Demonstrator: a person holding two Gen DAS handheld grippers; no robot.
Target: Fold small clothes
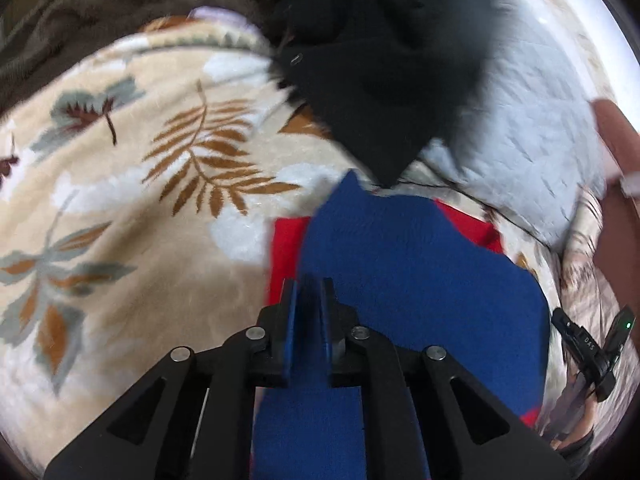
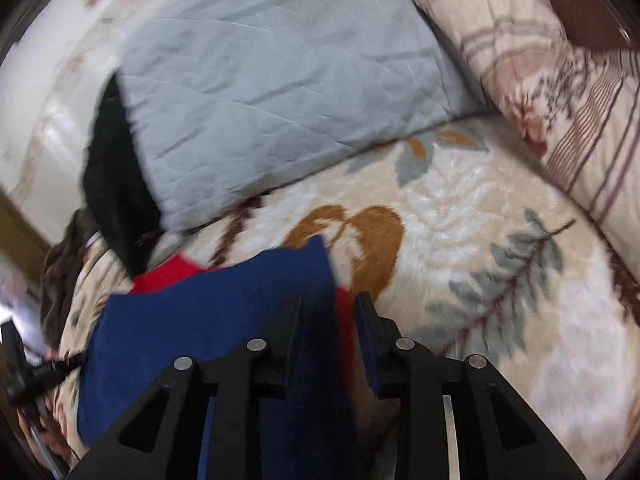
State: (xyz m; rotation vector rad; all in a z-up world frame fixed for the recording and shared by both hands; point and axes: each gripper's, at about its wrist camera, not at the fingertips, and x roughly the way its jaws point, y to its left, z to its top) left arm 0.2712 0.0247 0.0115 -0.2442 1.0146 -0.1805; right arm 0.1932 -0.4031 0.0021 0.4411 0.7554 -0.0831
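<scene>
Left gripper (image 1: 308, 292): fingers drawn close together, pinching a raised ridge of the blue cloth (image 1: 420, 264) between them. Clenched on the fabric.

Right gripper (image 2: 328, 312): fingers parted with a clear gap. The right edge of the blue cloth (image 2: 224, 320) runs into that gap, but whether the fingers actually press it I cannot tell; the frame is blurred there. Reads as released.

Blue cloth: lies on the bed, directly under and ahead of both grippers, spreading away from the left one toward the right. Its far edge is uneven, with one corner sticking up toward the black garment (image 1: 384, 60).

Red cloth (image 1: 286, 248): beneath the blue one, showing only as strips along the left and far-right edges.

Key relation: the blue cloth stretches between the two grippers, the left holding one side, the right at the opposite edge. The left is the one with a sure hold, so the fold likely turns on it.

Bedspread (image 1: 132, 208): cream, leaf-patterned, carries everything.

Further out: a pale grey pillow (image 2: 280, 80) beyond the cloths, the black garment beside it, a striped pillow (image 2: 560, 92) at the far right.

Step, as judged: mid-fold on the blue piece.
</scene>
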